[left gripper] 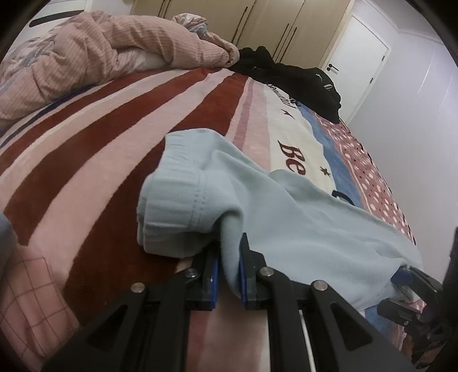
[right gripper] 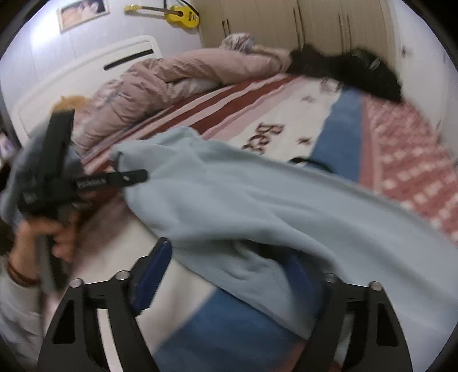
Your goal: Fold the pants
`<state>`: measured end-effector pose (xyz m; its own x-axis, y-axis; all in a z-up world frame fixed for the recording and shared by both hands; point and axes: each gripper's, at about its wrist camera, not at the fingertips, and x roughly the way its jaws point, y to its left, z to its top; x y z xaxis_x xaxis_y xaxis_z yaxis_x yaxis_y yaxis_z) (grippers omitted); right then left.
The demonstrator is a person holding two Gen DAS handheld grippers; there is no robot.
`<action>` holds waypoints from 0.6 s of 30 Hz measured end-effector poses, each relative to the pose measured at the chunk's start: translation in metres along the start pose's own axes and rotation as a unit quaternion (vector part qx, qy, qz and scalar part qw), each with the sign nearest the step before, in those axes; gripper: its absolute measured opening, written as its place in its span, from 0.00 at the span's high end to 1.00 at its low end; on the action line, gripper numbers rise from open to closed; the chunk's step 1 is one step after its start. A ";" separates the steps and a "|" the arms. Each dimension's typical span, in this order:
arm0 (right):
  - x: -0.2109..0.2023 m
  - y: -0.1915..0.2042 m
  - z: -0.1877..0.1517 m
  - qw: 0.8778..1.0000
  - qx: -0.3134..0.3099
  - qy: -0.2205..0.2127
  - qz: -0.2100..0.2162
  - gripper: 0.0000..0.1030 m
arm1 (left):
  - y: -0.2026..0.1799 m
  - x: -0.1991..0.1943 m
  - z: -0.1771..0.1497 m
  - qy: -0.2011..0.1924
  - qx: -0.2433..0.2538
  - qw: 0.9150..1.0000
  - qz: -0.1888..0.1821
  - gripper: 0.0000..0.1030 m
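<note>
Striped bedspread, pants in left hand-held gripper

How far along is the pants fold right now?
Early. Done: the left gripper is shut on the light blue pants just behind the ribbed waistband. In hand: the right gripper stands open, with cloth draped over one finger. Left: no finished fold shows; the pants lie bunched across the striped blanket.

walls: pale | wardrobe: beige | door: white | headboard: white
</note>
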<state>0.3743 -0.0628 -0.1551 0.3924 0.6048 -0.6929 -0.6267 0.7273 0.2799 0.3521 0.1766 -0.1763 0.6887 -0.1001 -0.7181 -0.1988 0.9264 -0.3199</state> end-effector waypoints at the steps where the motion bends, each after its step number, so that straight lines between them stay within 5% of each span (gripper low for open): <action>1: 0.004 -0.003 0.004 1.000 0.010 0.006 0.018 0.23 | 0.001 0.000 0.000 0.000 -0.003 1.000 -0.002 0.91; 3: 0.009 -0.004 0.008 0.999 0.019 0.006 0.037 0.30 | 0.002 0.000 0.000 0.001 -0.005 1.000 -0.004 0.91; 6: 0.014 -0.002 0.010 0.998 0.030 0.007 0.050 0.86 | 0.002 0.000 0.000 0.003 -0.006 1.000 -0.005 0.90; 15: -0.007 0.025 -0.038 0.993 -0.001 0.048 0.108 0.89 | 0.011 -0.003 -0.004 0.021 -0.031 0.999 -0.001 0.71; 18: -0.005 0.021 -0.050 0.992 0.011 0.059 0.113 0.89 | 0.012 -0.005 -0.006 0.030 -0.042 0.999 -0.002 0.51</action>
<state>0.3262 -0.0667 -0.1791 0.1614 0.7111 -0.6843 -0.6738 0.5860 0.4500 0.3426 0.1862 -0.1801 0.6469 -0.1277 -0.7518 -0.2559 0.8924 -0.3718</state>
